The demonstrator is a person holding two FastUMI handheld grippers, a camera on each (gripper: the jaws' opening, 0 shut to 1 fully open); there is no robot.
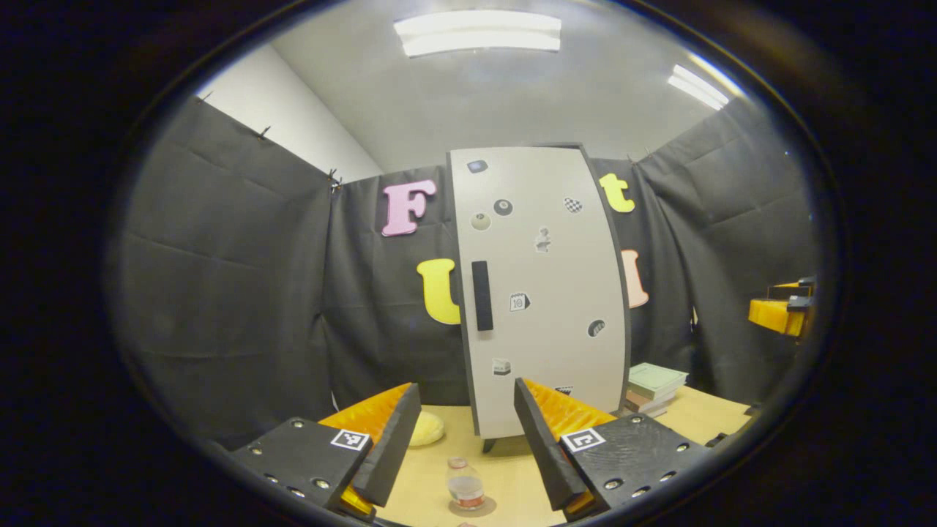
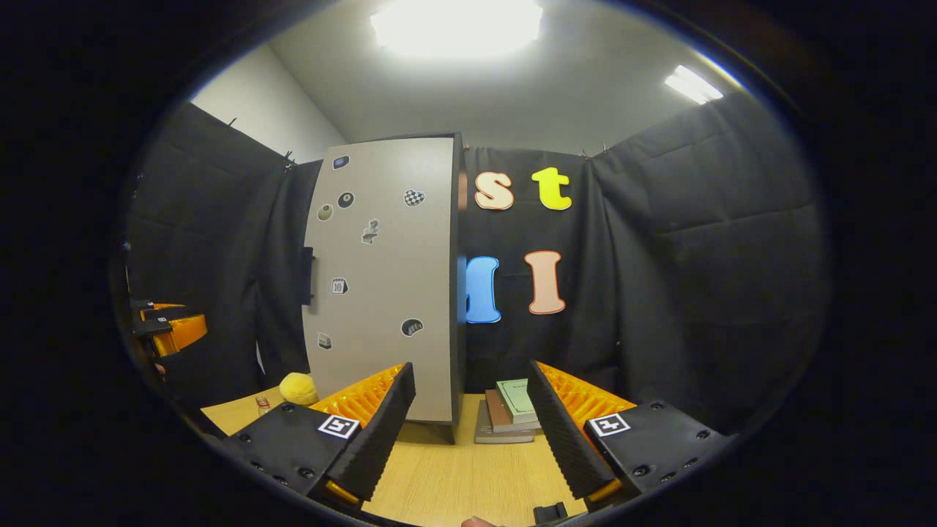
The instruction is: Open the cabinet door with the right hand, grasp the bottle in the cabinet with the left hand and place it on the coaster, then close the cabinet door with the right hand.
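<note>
1. My left tool hangs with its jaws wide and nothing between them. The bottle stands upright on the coaster, near me on the tabletop, with a yellow soft thing farther off to its left.
2. The cabinet door looks shut flat, its dark handle on the left edge, so I judge the task nearly finished.
3. My right tool is wide open too, holding nothing, facing the cabinet's right edge and a stack of books on the tabletop.
4. Risk: if my left tool drops or swings, a finger could tip the bottle off the coaster.
5. The door's stickers are too small to read, and so is the book cover.
</note>
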